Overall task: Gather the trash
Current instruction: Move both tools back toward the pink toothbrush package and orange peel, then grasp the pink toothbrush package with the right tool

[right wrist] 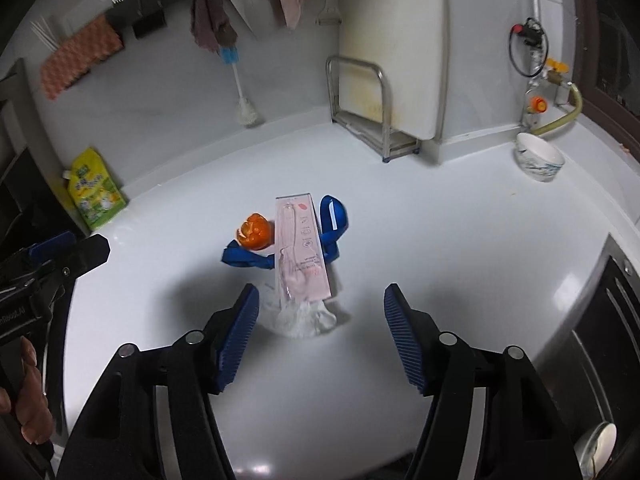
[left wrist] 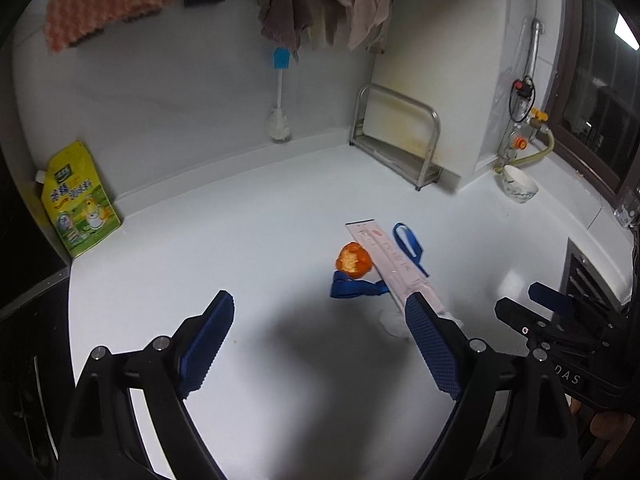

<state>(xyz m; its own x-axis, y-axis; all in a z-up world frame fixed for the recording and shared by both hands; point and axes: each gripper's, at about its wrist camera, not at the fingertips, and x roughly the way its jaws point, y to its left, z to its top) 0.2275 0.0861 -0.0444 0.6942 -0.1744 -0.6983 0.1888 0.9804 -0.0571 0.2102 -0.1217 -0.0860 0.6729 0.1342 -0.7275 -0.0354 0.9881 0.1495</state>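
Observation:
On the white counter (left wrist: 200,240) lies a small heap of trash: an orange peel (left wrist: 354,260) (right wrist: 256,232), a long pink package (left wrist: 390,260) (right wrist: 300,240), a blue ribbon (left wrist: 352,288) (right wrist: 244,258) looped beneath both, and a crumpled clear wrapper (left wrist: 394,322) (right wrist: 304,318) at the package's near end. My left gripper (left wrist: 320,298) hovers open just short of the heap, its right finger by the package's end. My right gripper (right wrist: 322,290) stands open, the wrapper just ahead between its fingertips, untouched. Each gripper shows at the edge of the other's view.
A yellow refill pouch (left wrist: 80,200) leans against the back left wall. A steel rack (left wrist: 400,136) and a white bowl (right wrist: 540,158) stand at the back right, near gas pipes. A bottle brush (left wrist: 279,120) and cloths hang on the wall. A stove (right wrist: 608,320) borders the right.

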